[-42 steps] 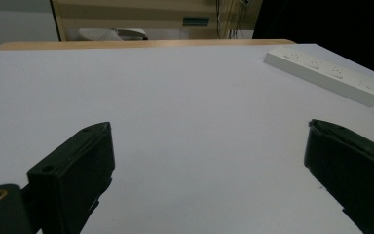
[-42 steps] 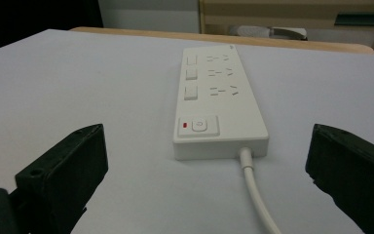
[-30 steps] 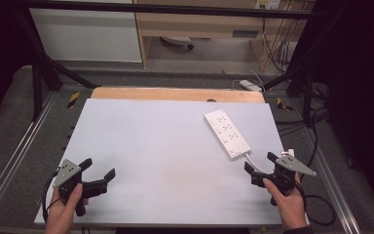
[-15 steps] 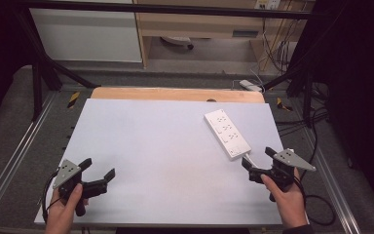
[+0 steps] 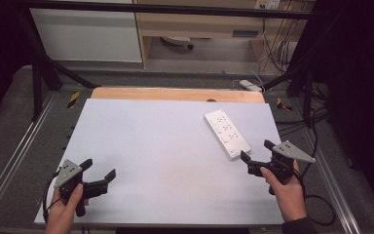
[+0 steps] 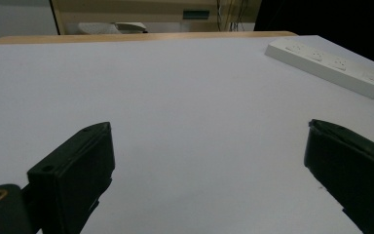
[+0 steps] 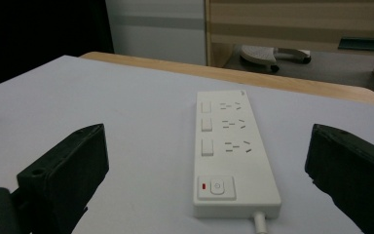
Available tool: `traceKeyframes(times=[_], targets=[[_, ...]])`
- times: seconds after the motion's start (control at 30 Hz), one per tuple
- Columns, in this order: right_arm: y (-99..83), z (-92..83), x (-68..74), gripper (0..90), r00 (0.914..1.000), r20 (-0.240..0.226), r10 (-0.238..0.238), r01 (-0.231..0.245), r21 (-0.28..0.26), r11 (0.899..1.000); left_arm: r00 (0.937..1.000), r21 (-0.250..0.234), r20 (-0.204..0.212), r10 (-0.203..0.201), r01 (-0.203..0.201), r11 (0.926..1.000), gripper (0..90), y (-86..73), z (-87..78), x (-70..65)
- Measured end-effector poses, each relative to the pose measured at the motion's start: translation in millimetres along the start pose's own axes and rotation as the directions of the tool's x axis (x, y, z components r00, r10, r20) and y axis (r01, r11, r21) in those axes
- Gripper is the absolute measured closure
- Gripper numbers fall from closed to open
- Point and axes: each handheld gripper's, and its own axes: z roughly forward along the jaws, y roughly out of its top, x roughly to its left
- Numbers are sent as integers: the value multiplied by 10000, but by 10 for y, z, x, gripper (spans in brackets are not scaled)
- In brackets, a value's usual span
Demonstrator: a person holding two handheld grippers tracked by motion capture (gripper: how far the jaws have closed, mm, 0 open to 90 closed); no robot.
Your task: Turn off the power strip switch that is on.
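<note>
Left tongs (image 5: 97, 171): held low at the near left corner of the pale grey-white flat surface (image 5: 165, 146); black jaws spread wide with nothing between them. The left gripper view confirms bare surface between the jaws.

Surface: mostly bare, with a light wooden strip (image 5: 175, 93) along its far edge.

White rectangular plastic power strip (image 5: 227, 133): lies flat on the right half of the surface, set at a slant, its switched end nearest the right hand. The right gripper view shows three socket rows, each with a small rocker switch, one larger master switch (image 7: 215, 186) with a red mark beside it, and a white cable stub (image 7: 259, 223) leaving the near end.

Right tongs (image 5: 256, 156): near the right edge, just beside the strip's near end and pointing at it; jaws wide open, empty, not touching it.

Handling, as a judgement: rigid, light, smooth-sided shell, likely to slide on the surface. Best taken across its narrow width, jaws on the two long side walls near the middle, clear of switches. The cable may drag or twist it.
</note>
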Motion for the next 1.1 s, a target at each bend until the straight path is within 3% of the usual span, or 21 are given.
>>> traceKeyframes(times=[0.4,0.53,1.1], targets=[[174,133,-18,27,9996,113,-242,243,-130,9996,10000,70,60,35,-36,10000,45,-4,7,-8],[221,228,-50,34,9988,331,-350,348,74,9994,10000,104,71,69,-70,9999,45,-5,12,-11],[430,531,-174,40,9995,274,-169,155,495,9987,9998,164,119,133,-135,9998,45,-9,20,-15]])
